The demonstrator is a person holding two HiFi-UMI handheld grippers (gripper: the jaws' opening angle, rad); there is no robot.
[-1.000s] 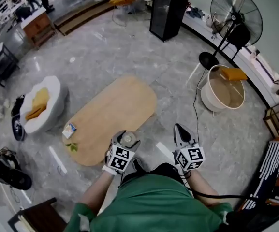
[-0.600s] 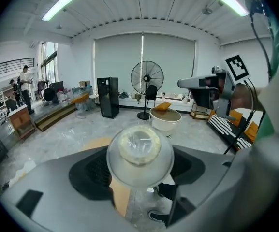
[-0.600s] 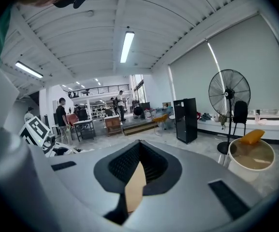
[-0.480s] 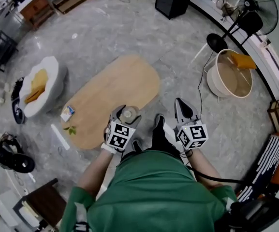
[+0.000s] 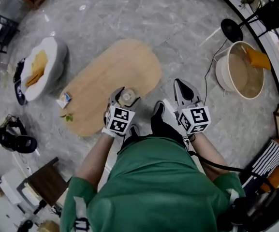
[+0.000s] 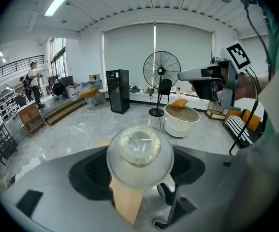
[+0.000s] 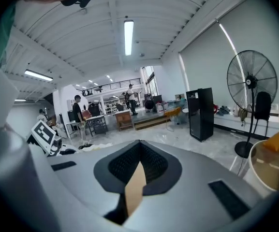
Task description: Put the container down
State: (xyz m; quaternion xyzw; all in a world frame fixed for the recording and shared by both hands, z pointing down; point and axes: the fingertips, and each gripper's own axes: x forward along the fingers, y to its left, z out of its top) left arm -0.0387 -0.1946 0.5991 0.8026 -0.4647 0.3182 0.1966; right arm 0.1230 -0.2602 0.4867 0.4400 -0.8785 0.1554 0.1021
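container (image 6: 139,151) gripped in left hand-held gripper (image 5: 126,96), over wooden table (image 5: 105,88)

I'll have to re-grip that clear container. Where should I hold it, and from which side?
Probably across the round wall of the container, coming in level from the side, as the left gripper holds it. Its opposite sides seat both jaws evenly; the clear top looks smooth.
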